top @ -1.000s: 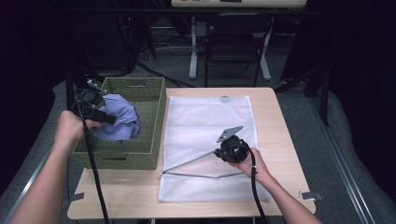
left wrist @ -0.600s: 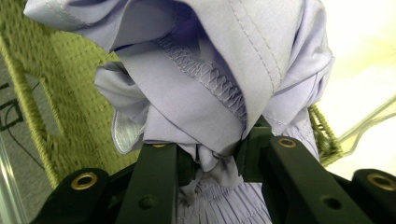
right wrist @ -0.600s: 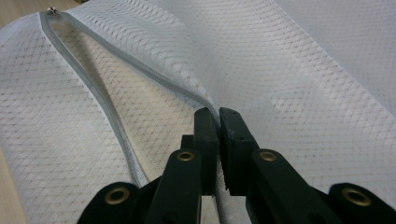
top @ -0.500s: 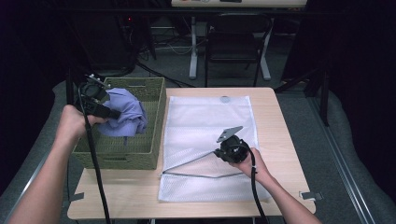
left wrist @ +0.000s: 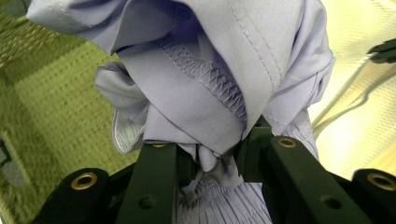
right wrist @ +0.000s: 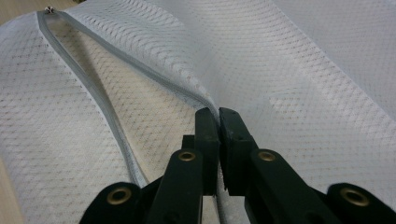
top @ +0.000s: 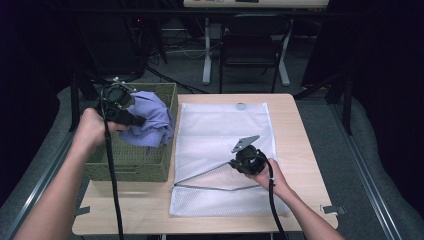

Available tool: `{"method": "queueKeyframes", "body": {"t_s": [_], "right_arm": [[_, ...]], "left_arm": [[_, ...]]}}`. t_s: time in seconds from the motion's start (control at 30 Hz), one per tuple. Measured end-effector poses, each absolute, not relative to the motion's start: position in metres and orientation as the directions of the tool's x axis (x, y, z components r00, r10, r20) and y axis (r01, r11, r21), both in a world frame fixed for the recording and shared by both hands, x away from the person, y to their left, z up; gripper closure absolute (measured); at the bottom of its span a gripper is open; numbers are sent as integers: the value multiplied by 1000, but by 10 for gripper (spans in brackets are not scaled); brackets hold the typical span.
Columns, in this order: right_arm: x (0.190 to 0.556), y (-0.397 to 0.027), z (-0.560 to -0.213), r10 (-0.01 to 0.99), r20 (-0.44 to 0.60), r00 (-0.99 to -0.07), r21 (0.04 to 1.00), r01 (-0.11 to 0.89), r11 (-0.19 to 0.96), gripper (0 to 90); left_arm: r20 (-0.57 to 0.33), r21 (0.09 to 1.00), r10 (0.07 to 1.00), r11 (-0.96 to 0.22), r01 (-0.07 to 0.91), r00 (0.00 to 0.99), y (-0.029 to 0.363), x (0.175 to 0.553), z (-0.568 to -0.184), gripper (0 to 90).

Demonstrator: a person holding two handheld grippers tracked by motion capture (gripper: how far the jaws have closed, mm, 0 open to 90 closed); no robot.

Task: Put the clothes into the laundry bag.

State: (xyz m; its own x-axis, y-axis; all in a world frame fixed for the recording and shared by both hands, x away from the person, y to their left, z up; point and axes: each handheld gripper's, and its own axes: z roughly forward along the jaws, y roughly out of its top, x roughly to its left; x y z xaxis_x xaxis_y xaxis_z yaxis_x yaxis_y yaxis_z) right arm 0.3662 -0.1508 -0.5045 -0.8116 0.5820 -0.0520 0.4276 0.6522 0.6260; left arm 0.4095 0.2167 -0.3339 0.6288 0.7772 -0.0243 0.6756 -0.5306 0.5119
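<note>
At frame left, the left hand-held gripper was clamped on a bunched lavender fabric garment above the green woven basket. At centre, the right hand-held gripper pinched the white mesh laundry bag's zipper edge on the tabletop.

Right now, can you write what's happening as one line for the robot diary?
left gripper: shut on purple cloth, above green basket | right gripper: shut on mesh bag edge, zipper open

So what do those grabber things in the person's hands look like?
Each gripper is black. The left gripper and right gripper both trail a black cable toward the person. The right one carries a grey three-cornered plate on top. Up close, the jaws are flat black bars with small brass-coloured rings set in them. The person's forearms are bare, with no sleeves in sight.
</note>
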Motion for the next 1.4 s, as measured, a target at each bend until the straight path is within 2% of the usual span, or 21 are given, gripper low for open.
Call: {"method": "queueKeyframes", "body": {"t_s": [0.53,1.4], "right_arm": [[367,-152,-505,581,-36,-813,628,434,646,869],[368,-150,-507,594,-41,-803,623,444,644,873]], "left_arm": [[-38,514,693,-605,608,720,181,404,-335,728],[-91,469,578,-694,547,811,137,375,-380,727]]}}
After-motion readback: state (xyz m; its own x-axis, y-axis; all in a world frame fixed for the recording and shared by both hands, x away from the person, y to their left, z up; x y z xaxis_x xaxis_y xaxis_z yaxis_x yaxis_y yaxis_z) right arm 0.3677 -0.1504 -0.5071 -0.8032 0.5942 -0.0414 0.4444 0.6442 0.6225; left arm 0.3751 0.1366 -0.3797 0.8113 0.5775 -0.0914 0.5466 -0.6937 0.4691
